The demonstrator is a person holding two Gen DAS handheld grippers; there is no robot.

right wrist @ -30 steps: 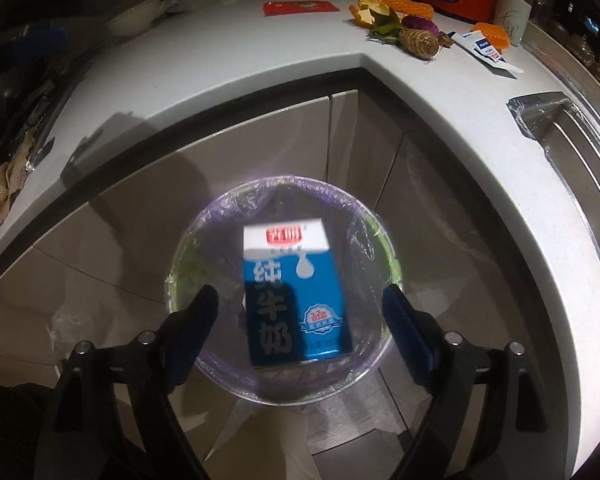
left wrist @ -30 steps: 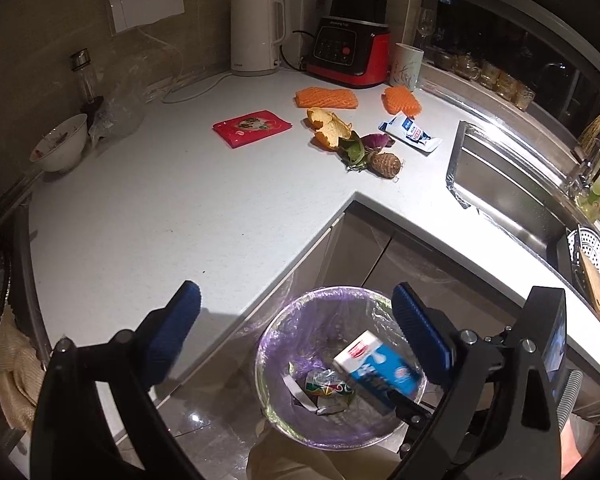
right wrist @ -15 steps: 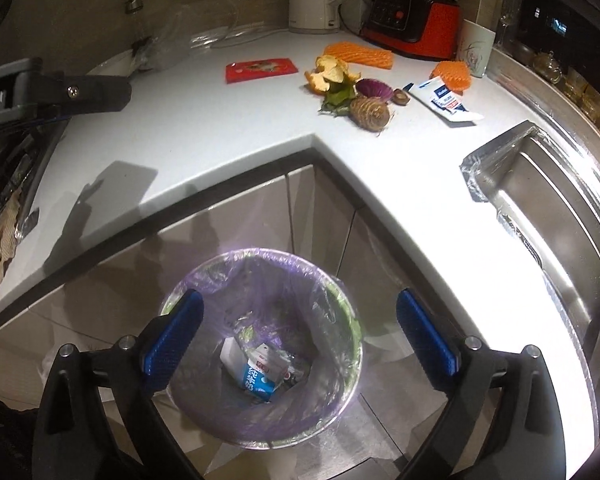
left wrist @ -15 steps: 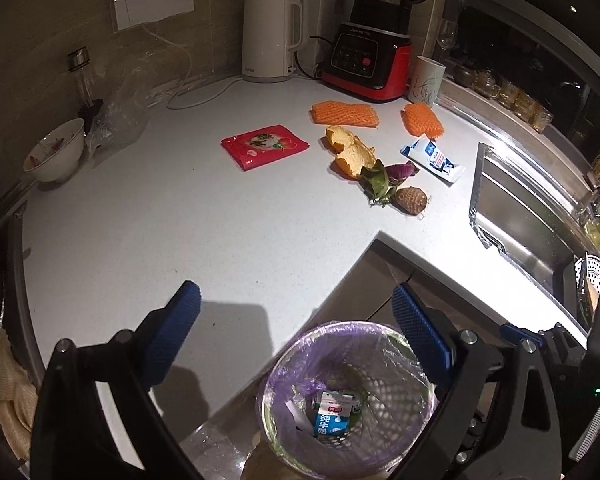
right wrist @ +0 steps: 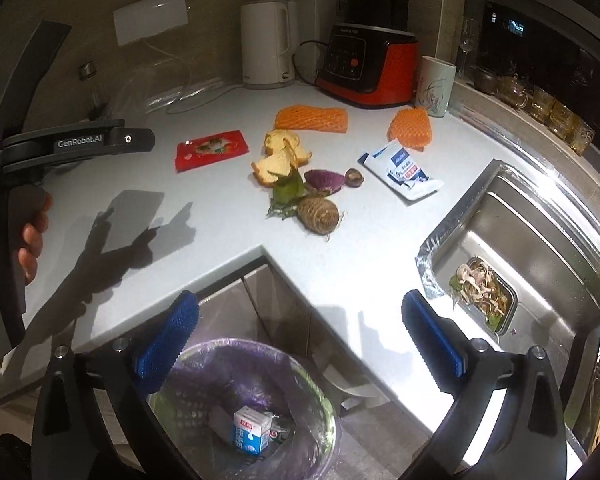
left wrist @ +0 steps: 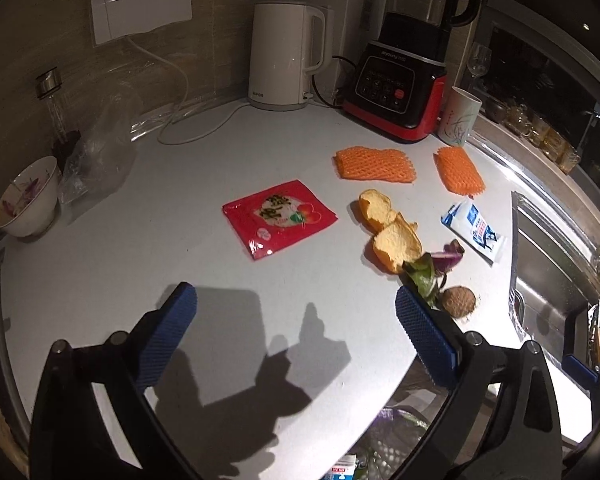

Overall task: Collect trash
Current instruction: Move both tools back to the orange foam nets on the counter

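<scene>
Left wrist view: left tongs are held apart, nothing between; red wrapper is seen flat on the counter, straight ahead, long axis slanted left-to-right; orange peel is ahead-right.

Right wrist view: right tongs have just been opening, are wide apart and empty; milk carton lies in the bin below; wrapper is well off, up-left; left tongs are judged nearer, so that side is likely next.
</scene>
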